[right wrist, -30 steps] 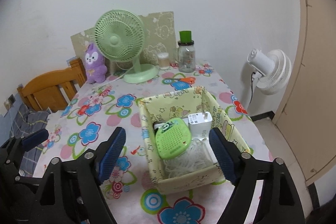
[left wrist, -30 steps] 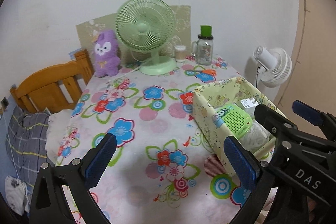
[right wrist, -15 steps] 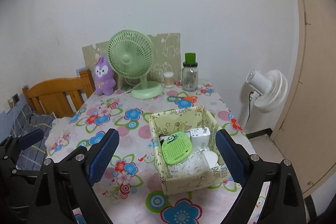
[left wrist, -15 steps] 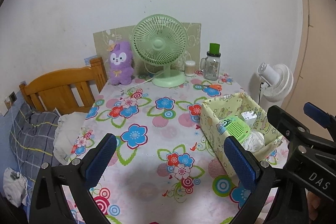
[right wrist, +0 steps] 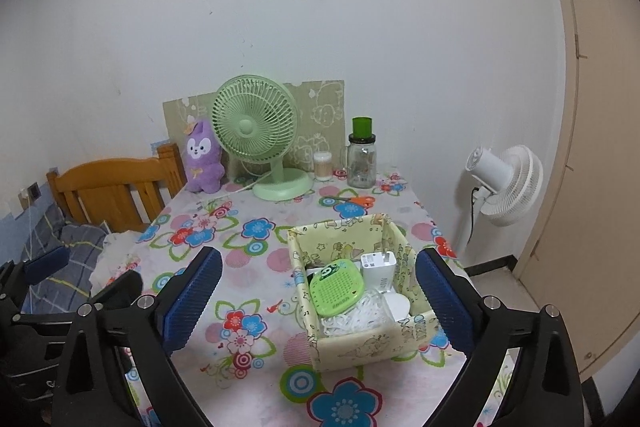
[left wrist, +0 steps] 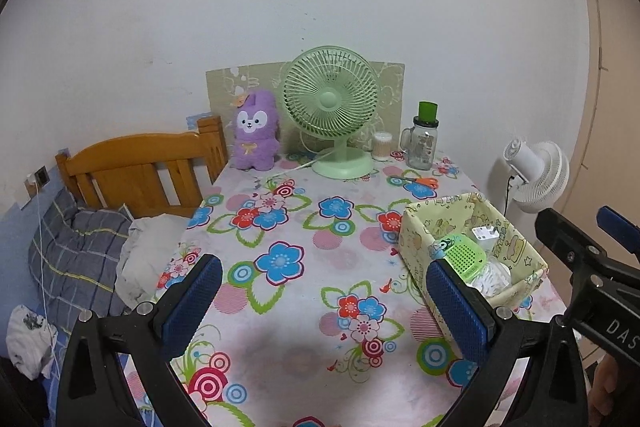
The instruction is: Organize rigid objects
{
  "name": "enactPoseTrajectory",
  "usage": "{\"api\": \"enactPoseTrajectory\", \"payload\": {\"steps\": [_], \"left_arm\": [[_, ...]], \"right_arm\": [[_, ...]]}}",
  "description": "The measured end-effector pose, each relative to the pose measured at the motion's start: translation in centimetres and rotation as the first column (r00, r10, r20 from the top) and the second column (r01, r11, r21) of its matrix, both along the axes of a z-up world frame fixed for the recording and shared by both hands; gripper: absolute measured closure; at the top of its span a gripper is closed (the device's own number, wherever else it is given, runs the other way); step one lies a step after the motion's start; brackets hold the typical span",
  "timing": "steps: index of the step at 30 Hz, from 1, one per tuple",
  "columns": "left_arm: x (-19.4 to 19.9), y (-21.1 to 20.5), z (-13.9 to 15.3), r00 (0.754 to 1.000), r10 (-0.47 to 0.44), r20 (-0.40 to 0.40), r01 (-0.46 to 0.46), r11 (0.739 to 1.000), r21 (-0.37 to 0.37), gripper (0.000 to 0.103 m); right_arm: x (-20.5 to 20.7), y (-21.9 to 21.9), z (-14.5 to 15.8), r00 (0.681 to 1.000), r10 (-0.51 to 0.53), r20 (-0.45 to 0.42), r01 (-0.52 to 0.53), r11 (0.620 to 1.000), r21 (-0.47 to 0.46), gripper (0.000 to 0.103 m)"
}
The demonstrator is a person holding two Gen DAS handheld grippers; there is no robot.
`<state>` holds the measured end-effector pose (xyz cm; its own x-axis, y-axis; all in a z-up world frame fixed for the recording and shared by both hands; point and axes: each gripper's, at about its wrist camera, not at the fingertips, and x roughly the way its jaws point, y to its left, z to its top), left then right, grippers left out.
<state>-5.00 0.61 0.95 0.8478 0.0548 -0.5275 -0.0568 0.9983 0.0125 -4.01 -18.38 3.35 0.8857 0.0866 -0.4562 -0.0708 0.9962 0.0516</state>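
Seemingly untouched, yellow box (right wrist: 362, 345) sits between right gripper (right wrist: 318, 301) fingers (right wrist: 192, 293).

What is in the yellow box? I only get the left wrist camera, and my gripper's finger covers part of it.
Observer: The right wrist view looks into the whole yellow box. Beside the green gadget and the white charger, there is a white round piece lying on white shredded filling. Your view hides that piece.
Operator: Is the other gripper holding something?
Observer: No. The right gripper is wide open and its jaws have just been opening. The box shows in the gap between them, but the pads press on nothing.
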Motion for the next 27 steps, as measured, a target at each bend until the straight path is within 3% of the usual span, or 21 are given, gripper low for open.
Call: {"api": "enactPoseTrajectory", "payload": {"steps": [6, 27], "left_arm": [[-0.62, 0.92, 0.7, 0.999, 0.021, 0.028, -0.02, 0.999, -0.044, 0.0], [-0.96, 0.63, 0.54, 0.998, 0.042, 0.049, -0.041, 0.999, -0.022, 0.0]], "right_arm": [[-0.23, 0.14, -0.11, 1.0, -0.01, 0.002, 0.01, 0.999, -0.037, 0.0], [-0.68, 0.07, 0.0, 0.999, 0.018, 0.032, -0.016, 0.999, -0.037, 0.0]]}}
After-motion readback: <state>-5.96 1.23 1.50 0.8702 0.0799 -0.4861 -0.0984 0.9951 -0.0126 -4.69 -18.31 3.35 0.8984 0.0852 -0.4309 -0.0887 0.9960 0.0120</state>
